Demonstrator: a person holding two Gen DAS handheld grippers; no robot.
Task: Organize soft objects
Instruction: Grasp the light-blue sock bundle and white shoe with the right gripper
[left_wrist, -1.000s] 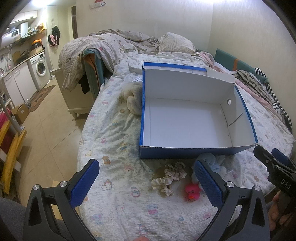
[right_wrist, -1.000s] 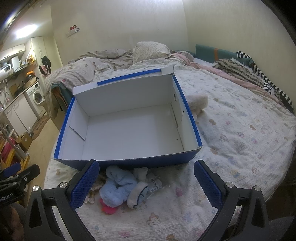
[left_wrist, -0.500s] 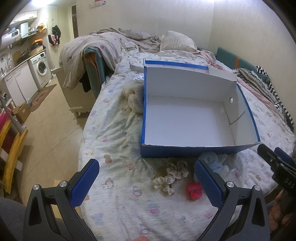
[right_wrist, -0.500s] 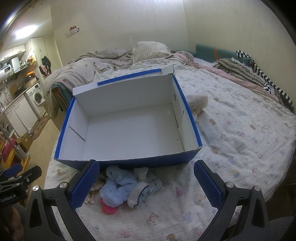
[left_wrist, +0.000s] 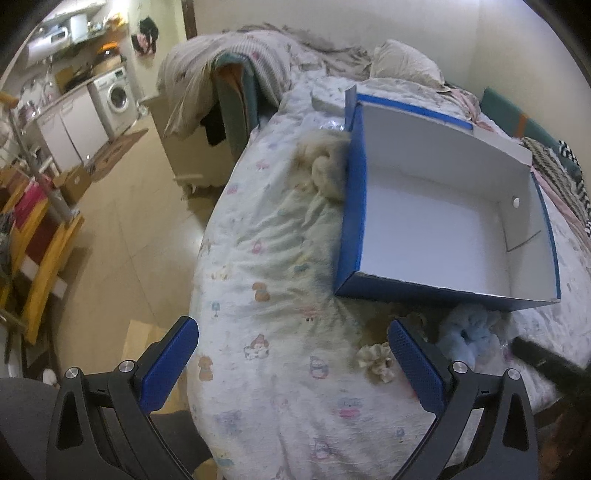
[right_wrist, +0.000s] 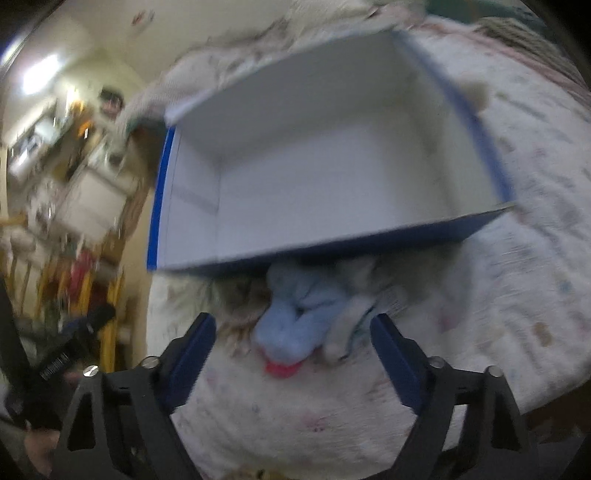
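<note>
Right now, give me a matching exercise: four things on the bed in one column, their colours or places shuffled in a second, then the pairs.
Things:
1. box
2. fluffy scrunchie
3. frilly scrunchie
4. small item at the fluffy scrunchie's near edge

Descriptions:
A. cream, close to the left gripper's right finger
B. bright pink
C. white inside, blue outside, nothing in it
D. light blue, ahead of the open right gripper

Pairs: 1-C, 2-D, 3-A, 4-B
</note>
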